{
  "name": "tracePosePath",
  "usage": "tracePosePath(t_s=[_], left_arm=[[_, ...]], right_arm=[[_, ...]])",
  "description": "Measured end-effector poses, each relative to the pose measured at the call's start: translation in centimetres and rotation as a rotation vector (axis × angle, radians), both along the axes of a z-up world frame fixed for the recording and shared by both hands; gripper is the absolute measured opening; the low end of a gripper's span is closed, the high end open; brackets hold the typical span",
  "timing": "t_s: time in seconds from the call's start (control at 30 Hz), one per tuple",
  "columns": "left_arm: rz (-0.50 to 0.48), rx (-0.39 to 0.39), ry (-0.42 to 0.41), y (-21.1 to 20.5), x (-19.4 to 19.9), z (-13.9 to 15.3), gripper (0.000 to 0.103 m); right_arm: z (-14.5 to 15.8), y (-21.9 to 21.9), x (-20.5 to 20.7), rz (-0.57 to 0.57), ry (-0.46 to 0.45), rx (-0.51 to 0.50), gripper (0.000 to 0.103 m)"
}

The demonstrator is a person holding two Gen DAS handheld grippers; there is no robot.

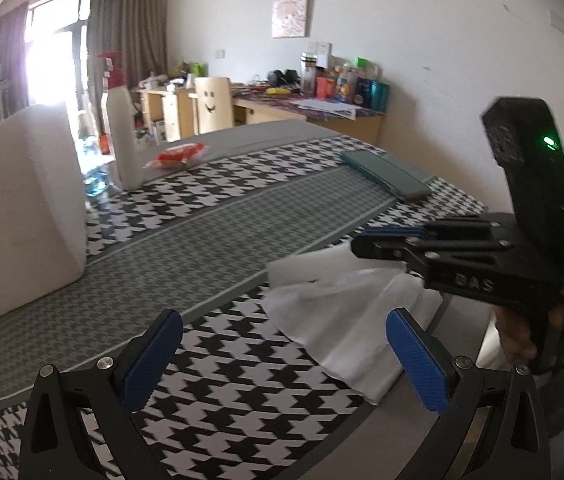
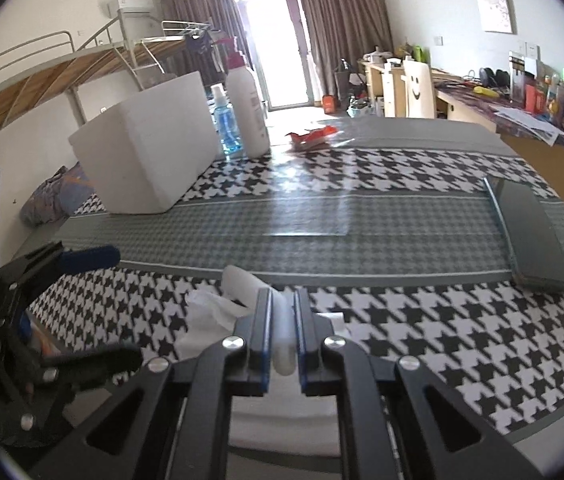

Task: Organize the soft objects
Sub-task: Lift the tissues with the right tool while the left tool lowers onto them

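white foam strip (image 2: 284, 332) between right fingers (image 2: 262, 332)

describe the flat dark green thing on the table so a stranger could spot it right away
Start at the table with the houndstooth cloth, then look to its right side, toward the desks along the wall. The dark green case lies flat there, apart from everything else. It is the only low, dark, oblong thing; the white foam box and white pump bottle stand tall opposite.

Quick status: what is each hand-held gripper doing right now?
Left hand-held gripper: open, holding nothing.
Right hand-held gripper: closed on a white foam piece.
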State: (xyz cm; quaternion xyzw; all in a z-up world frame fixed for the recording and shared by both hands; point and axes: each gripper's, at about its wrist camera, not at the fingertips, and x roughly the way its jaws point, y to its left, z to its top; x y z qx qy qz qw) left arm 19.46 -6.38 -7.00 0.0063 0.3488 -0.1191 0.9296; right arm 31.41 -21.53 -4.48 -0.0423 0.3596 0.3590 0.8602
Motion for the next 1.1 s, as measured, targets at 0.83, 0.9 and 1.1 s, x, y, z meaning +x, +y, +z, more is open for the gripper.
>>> tracePosePath(t_s=[0.83, 0.9, 1.1], left_arm=[[-0.146, 0.077, 0.144, -4.8, 2.5, -3.1, 0.076], [-0.154, 0.089, 0.139, -5.2, 2.5, -3.1, 0.073], [-0.162, 0.113, 0.124, -5.7, 2.4, -3.0, 0.052]], right_arm=[[-0.8, -4.8, 1.7, -0.139, 0.056, 0.093, 0.062], [-0.8, -4.9, 1.5, -0.139, 0.050, 0.088, 0.064], [-0.3, -5.1, 0.6, -0.128, 0.006, 0.067, 0.065]])
